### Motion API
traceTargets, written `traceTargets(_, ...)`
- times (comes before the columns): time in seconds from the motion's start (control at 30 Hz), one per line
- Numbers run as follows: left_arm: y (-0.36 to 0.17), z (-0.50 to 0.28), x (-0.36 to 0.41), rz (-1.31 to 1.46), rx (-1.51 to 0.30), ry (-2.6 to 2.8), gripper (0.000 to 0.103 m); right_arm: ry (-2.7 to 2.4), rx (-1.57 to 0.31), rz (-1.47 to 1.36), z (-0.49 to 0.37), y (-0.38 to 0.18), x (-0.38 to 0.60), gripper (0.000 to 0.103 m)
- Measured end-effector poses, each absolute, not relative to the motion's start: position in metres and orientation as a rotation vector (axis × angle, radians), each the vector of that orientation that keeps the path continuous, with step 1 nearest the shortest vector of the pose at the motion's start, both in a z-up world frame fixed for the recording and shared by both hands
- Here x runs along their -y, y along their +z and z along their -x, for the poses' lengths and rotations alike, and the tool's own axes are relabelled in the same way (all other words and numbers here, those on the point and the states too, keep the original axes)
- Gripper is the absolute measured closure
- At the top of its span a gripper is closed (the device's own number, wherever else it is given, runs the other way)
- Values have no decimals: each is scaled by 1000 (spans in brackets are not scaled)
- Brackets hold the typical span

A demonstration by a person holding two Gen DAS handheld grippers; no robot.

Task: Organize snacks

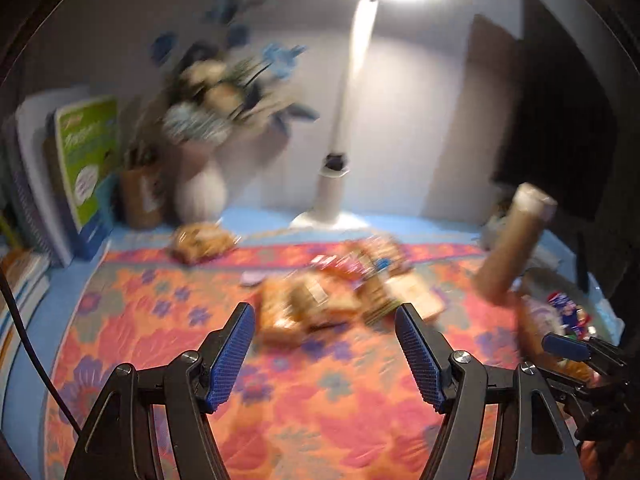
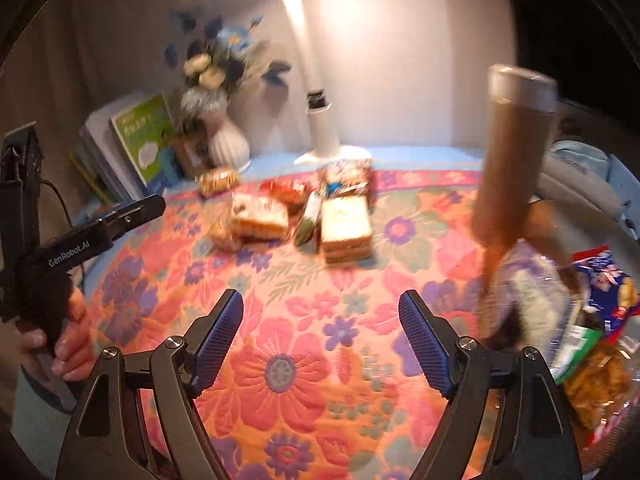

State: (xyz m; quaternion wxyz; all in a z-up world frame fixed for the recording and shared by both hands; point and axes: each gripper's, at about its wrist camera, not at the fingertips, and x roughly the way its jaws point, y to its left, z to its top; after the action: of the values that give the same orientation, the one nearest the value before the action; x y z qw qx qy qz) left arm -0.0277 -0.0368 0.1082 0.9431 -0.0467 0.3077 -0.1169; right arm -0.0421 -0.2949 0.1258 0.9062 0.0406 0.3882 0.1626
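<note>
A flower-patterned quilted cloth (image 2: 312, 344) is spread over the table. At its far middle a cluster of wrapped snack packs (image 2: 304, 216) is laid, with a stacked sandwich-like pack (image 2: 346, 226) at the cluster's right. One small wrapped bun (image 2: 218, 180) is set apart, far left of the cluster. Behind it a ribbed white vase of flowers (image 2: 226, 140) is stood, with upright books (image 2: 136, 148) to its left. A white lamp base (image 2: 326, 140) is placed right of the vase. A tall brown cylindrical tube (image 2: 512, 160) is tilted at the right, above bagged snacks (image 2: 596, 320) at the near right edge.
</note>
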Motion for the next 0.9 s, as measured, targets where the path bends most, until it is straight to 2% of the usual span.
traceTargets(0.2, 56, 8, 3, 126, -731, -156, 33, 336, -825, 2, 25, 80, 257, 23)
traceTargets(0.43, 19, -9, 1, 113, -794, -136, 33, 321, -882, -73, 7, 55, 266, 23)
traceTargets(0.77, 17, -8, 4, 104, -794, -176, 33, 303, -949, -86, -1, 45, 265, 23)
traceTargets(0.9, 18, -17, 10, 108, -856, -190, 33, 301, -950, -75, -1, 45, 263, 22)
